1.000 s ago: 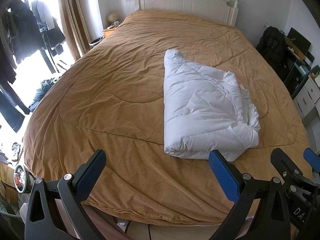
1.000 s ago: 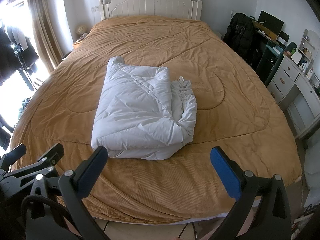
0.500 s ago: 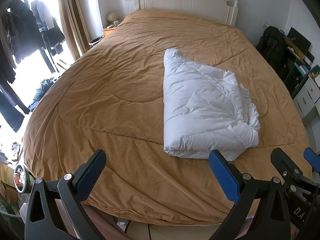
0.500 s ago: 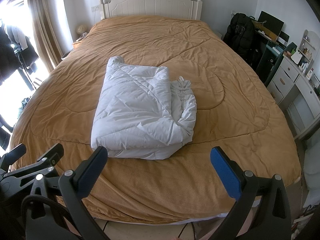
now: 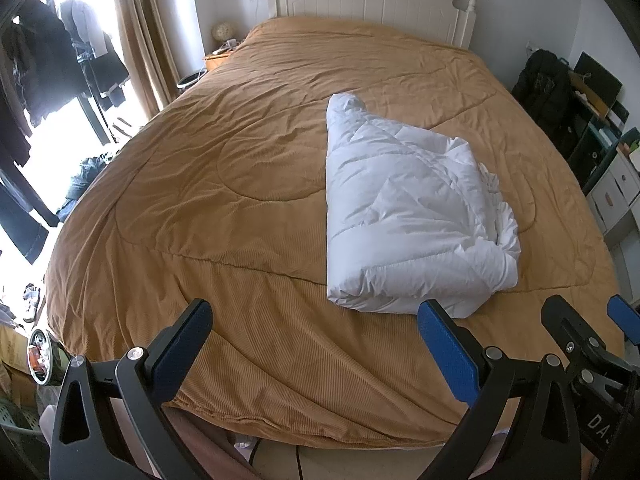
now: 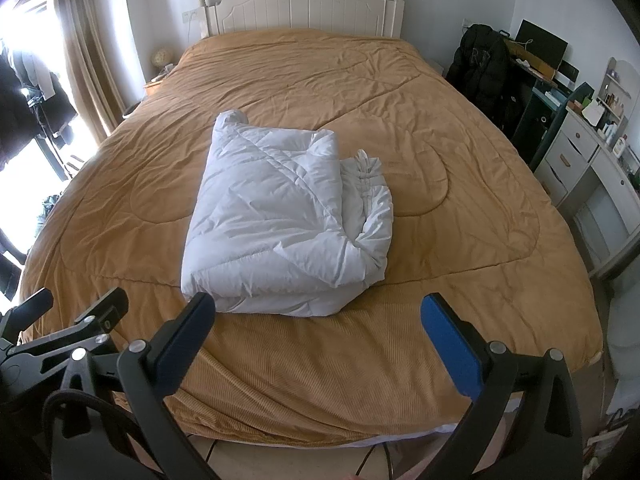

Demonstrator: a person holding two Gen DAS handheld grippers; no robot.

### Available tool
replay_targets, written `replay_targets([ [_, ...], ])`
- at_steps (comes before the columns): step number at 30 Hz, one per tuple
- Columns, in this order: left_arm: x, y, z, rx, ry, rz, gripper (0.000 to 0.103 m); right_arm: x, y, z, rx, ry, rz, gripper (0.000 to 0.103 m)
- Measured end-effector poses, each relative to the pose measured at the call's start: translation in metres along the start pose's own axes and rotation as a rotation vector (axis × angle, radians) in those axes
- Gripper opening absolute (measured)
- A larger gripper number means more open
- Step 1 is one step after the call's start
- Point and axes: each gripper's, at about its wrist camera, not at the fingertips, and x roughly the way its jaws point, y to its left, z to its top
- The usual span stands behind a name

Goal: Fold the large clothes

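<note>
A white quilted down garment (image 5: 408,212) lies folded into a thick bundle on the orange-brown bedspread (image 5: 240,184), right of the bed's middle; it also shows in the right wrist view (image 6: 280,220). My left gripper (image 5: 316,336) is open and empty, held back above the foot of the bed, apart from the bundle. My right gripper (image 6: 320,328) is open and empty too, just short of the bundle's near edge. The right gripper's fingers (image 5: 576,332) show at the right of the left wrist view, and the left gripper's fingers (image 6: 80,320) at the left of the right wrist view.
A white headboard (image 6: 304,0) stands at the far end. Curtains and hanging dark clothes (image 5: 60,64) are at the left by a bright window. A black jacket (image 6: 484,64), desk and white drawers (image 6: 580,168) line the right side. Tiled floor lies below the bed's foot.
</note>
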Motion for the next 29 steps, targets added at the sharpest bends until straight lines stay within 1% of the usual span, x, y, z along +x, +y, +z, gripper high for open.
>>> replay_targets([
  [5, 0.0013, 0.0015, -0.0004, 0.004, 0.004, -0.002, 0.102, 0.0011, -0.0041, -0.0034, -0.004, 0.003, 0.000, 0.102],
  [29, 0.0028, 0.0045, -0.0016, 0.010, 0.014, -0.007, 0.102, 0.0059, -0.0075, 0.0004, -0.007, 0.013, 0.005, 0.102],
])
